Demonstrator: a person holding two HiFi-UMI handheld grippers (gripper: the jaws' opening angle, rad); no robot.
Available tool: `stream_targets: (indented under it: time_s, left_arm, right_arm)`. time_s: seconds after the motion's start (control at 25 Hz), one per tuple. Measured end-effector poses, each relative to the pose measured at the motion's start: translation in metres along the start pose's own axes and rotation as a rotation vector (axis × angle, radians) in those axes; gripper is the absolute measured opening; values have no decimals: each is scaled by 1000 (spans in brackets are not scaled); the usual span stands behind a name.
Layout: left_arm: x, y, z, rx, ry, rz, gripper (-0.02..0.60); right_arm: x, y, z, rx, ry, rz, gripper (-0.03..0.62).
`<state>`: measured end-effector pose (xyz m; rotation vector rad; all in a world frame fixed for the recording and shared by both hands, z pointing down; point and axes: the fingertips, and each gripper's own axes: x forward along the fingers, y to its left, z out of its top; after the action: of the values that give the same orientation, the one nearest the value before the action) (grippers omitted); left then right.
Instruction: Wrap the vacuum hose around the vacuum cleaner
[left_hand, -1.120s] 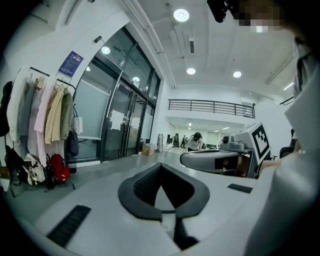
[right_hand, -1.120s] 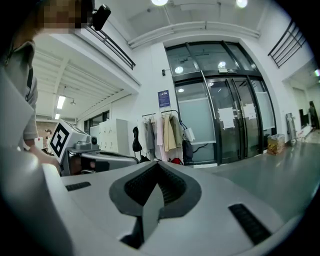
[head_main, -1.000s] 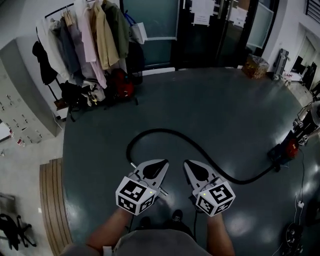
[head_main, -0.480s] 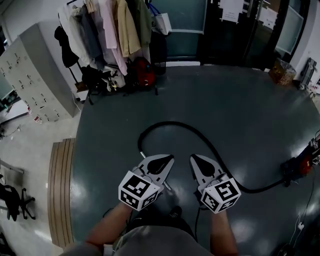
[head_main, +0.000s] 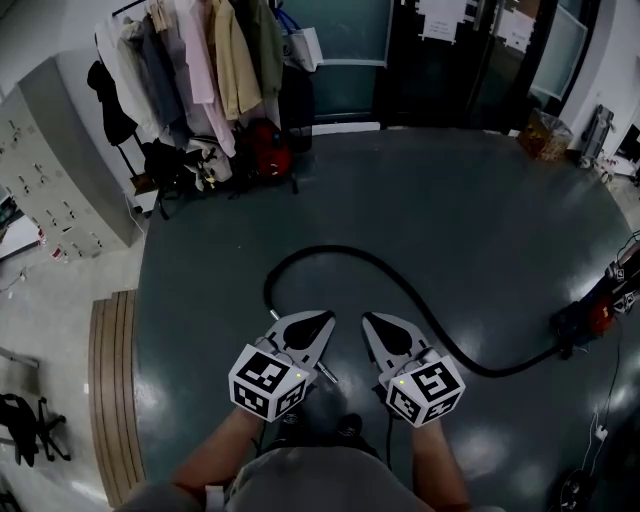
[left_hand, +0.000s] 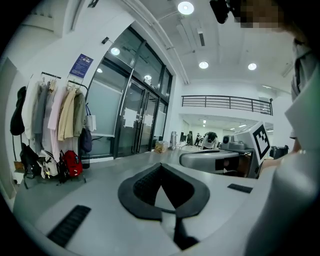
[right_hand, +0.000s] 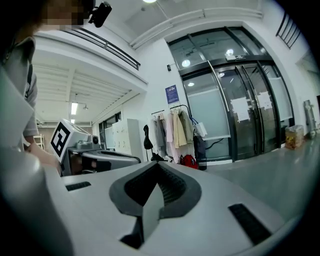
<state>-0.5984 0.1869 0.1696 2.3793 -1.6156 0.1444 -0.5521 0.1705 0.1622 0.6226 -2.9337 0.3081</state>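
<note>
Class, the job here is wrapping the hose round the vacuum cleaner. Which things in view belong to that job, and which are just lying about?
Belongs to the job:
- vacuum hose, loose on the floor
- vacuum cleaner
- left tongs and right tongs, both shut, empty

Just lying about:
- coat rack with clothes
- red bag
- lockers
- wooden slats

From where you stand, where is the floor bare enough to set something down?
Bare floor lies between the hose and the glass doors, and inside the hose's curve. It is crowded under the coat rack, and by the vacuum cleaner.
</note>
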Motion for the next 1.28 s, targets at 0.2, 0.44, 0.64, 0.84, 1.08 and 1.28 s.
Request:
stream_targets:
  time_s: [0.2,0.44,0.64,0.84,1.08,1.28]
  left_arm:
    - [1,5,-3,12,16,-28,6]
    - [6,24,-20,-9,40,-19,6]
    - [18,59,-45,-36,88,25,6]
    - [37,94,-88,-76,154,28,6]
    - [77,134,-172,-81,212,28,6]
    - [106,175,-287,-111,296,53,6]
  right_arm:
    - [4,8,-1,-1,-4,4,5]
    - [14,9,-9,0,-19,53,5]
    - [39,-10,-35,39,31,54,5]
    - [79,-24,-80,42,104,105,5]
    - [131,-58,-186,38,221,88,6]
    - [176,-88,-313,15,343,60,14]
